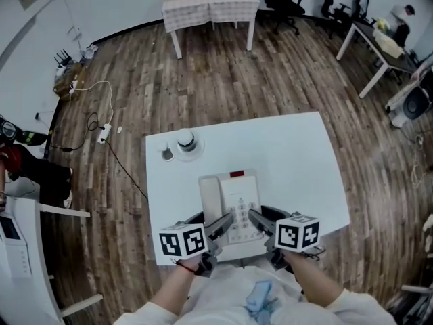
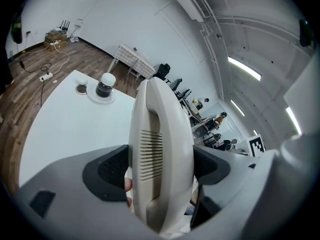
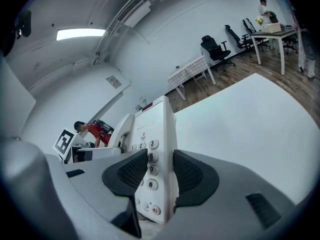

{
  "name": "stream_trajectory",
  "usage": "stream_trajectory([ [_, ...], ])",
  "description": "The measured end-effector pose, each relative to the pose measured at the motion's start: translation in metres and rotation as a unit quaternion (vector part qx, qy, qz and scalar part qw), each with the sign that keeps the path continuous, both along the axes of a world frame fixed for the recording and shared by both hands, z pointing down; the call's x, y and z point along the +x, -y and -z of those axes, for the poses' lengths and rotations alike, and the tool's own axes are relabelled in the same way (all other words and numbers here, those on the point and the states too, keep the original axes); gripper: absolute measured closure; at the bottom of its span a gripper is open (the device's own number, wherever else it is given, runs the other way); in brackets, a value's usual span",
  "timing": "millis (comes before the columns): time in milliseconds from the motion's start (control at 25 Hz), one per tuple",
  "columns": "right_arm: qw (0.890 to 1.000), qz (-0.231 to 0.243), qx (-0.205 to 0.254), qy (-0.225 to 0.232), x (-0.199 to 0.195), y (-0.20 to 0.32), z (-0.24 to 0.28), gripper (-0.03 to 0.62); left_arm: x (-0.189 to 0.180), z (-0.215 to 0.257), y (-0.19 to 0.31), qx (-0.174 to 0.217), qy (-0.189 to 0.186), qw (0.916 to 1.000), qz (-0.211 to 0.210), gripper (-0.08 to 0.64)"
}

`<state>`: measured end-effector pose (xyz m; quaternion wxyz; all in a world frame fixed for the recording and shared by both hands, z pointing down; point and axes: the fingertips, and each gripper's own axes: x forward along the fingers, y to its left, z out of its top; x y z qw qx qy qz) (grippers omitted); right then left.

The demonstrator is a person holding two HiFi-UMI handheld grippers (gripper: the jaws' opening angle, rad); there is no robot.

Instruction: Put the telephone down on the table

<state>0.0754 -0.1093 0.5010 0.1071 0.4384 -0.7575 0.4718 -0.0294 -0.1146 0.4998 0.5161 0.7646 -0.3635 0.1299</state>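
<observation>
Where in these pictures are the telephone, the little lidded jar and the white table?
telephone (image 1: 240,195): head view, front panel above the keys.
lidded jar (image 1: 186,140): head view, its lid.
table (image 1: 291,154): head view, bare top right of the telephone.

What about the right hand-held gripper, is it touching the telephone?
Touching: in the right gripper view, the right hand-held gripper clamps the telephone with both pads, no gap.
</observation>
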Motion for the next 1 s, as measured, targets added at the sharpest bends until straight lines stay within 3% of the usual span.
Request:
stream_trajectory([
  [560,0.997,0.066,-0.035,-0.002,-0.070,0.030,-0.066,0.410,-0.069,-0.065,0.015,-0.027,0.007,0.9971,0.071,0.178],
  [1000,0.996,0.079,-0.047,-0.010,-0.096,0.071,-0.110,0.408,-0.095,-0.110,0.054,-0.040,0.007,0.9956,0.085,0.178],
])
